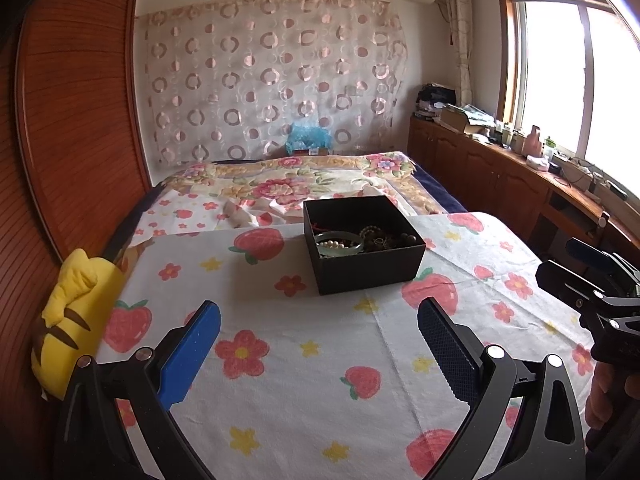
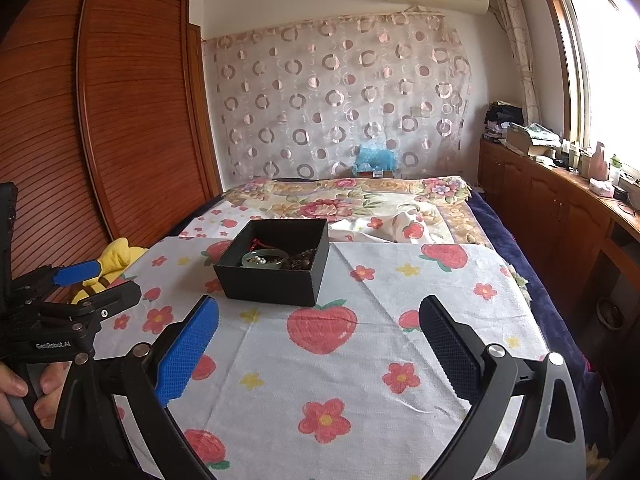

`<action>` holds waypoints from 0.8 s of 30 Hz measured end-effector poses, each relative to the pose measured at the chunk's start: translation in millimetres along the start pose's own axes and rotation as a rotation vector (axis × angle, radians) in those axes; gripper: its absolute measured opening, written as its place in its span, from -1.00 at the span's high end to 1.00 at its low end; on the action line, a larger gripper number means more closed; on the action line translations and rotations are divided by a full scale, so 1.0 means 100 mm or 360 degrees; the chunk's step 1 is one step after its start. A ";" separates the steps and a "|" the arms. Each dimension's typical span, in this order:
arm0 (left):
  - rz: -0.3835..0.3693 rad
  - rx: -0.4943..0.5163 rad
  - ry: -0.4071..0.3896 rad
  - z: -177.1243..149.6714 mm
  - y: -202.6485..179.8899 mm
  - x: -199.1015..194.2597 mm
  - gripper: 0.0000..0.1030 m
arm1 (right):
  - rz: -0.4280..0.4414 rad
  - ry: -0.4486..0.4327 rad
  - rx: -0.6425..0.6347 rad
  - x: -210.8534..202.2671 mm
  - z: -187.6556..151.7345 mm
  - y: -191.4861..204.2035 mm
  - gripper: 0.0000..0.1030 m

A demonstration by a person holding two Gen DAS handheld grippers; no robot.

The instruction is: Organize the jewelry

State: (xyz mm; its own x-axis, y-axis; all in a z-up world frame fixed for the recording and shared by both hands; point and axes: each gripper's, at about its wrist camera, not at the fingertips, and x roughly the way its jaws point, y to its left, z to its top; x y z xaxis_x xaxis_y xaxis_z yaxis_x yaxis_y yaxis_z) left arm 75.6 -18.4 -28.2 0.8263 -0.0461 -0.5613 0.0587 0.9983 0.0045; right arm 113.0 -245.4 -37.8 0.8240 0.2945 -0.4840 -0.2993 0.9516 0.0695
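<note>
On the strawberry-print cloth (image 1: 320, 380) sits a black square cardboard box (image 1: 362, 246) already holding the jade bangle (image 1: 340, 240) and beads; none outside. Left gripper (image 1: 318, 354) and right gripper (image 2: 318, 354) hover before it, jaws wide, empty.

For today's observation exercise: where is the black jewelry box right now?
In both wrist views the black jewelry box sits on the strawberry-print cloth, ahead of both open grippers, with the yellow plush toy off to its left.
</note>
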 end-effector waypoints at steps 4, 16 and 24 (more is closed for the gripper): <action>0.0001 -0.0002 -0.0007 0.01 -0.02 -0.02 -0.85 | 0.0002 0.0001 -0.0001 0.00 0.00 0.00 -0.96; -0.0003 0.0003 -0.0020 0.05 -0.08 -0.08 -0.85 | 0.0000 -0.0001 0.0002 0.00 0.00 -0.02 -0.96; -0.0006 0.0002 -0.0022 0.05 -0.10 -0.09 -0.85 | 0.0002 0.0000 0.0001 0.00 0.00 -0.01 -0.96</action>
State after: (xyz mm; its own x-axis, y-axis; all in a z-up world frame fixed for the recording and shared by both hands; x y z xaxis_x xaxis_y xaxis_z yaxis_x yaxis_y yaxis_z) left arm 70.4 -28.2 -18.9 0.8336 -0.0502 -0.5501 0.0622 0.9981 0.0032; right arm 113.7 -246.6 -38.1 0.8237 0.2958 -0.4837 -0.3003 0.9513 0.0704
